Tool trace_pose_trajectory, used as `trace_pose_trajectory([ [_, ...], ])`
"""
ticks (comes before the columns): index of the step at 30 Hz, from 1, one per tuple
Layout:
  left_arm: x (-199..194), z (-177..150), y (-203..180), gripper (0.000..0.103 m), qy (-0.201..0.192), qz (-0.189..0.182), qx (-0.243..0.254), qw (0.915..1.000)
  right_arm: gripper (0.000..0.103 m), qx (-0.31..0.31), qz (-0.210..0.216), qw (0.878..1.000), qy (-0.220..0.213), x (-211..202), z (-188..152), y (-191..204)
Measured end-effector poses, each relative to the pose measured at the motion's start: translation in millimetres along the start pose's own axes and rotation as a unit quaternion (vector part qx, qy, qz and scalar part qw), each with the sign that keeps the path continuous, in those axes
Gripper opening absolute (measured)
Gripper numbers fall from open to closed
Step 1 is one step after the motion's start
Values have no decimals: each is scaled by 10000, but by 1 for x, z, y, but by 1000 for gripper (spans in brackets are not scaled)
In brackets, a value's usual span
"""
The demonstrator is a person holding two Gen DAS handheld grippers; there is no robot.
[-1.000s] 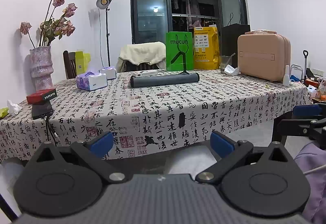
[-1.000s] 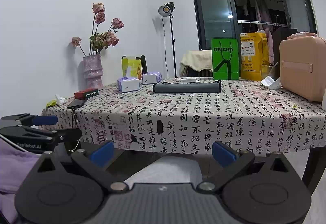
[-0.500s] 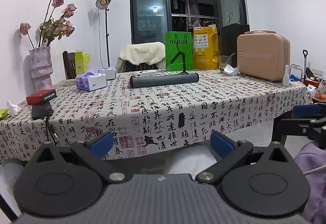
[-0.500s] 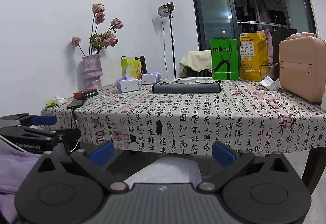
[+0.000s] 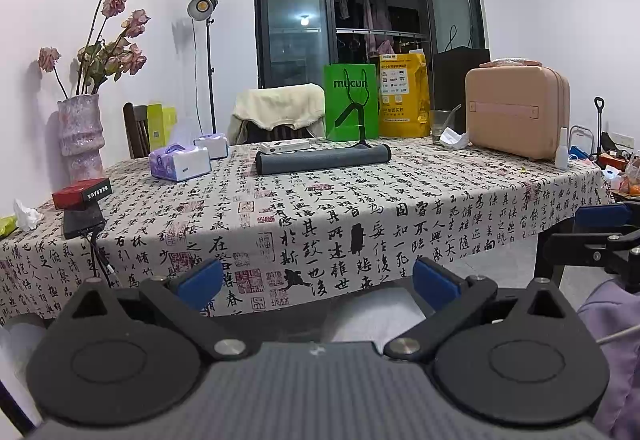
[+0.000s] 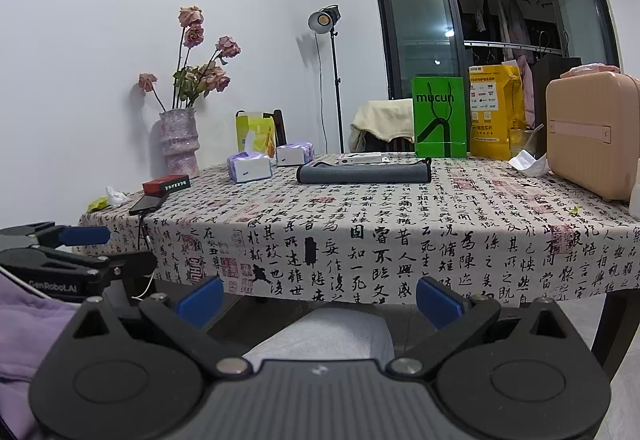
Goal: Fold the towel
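Observation:
A grey towel (image 5: 322, 159) lies folded into a long flat strip at the far middle of the table; it also shows in the right wrist view (image 6: 364, 172). My left gripper (image 5: 318, 282) is open and empty, held low in front of the table's near edge. My right gripper (image 6: 320, 296) is open and empty, also below the near edge. Each gripper shows at the side of the other's view: the right one (image 5: 600, 236) and the left one (image 6: 68, 252). Both are far from the towel.
The table (image 5: 360, 207) has a calligraphy-print cloth. On it stand tissue boxes (image 5: 180, 161), a vase of dried roses (image 5: 80, 131), a red box (image 5: 82, 193), a phone (image 5: 83, 222), a green bag (image 5: 351, 107), a yellow bag (image 5: 404, 95) and a pink suitcase (image 5: 516, 111). A white remote (image 5: 285, 146) lies behind the towel.

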State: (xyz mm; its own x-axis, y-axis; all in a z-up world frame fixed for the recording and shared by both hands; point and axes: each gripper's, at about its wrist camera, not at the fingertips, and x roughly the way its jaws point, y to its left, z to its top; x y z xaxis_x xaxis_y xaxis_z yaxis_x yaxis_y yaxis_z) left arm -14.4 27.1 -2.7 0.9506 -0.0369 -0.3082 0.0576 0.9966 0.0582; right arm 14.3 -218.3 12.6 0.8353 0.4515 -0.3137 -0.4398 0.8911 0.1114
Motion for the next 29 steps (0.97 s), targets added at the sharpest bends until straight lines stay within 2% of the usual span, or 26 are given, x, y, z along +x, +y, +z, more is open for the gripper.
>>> trace_pose_trajectory([
  [29, -1, 2, 3, 103, -12, 16, -3, 10000, 103, 11, 8, 10000, -21, 0, 2, -1],
])
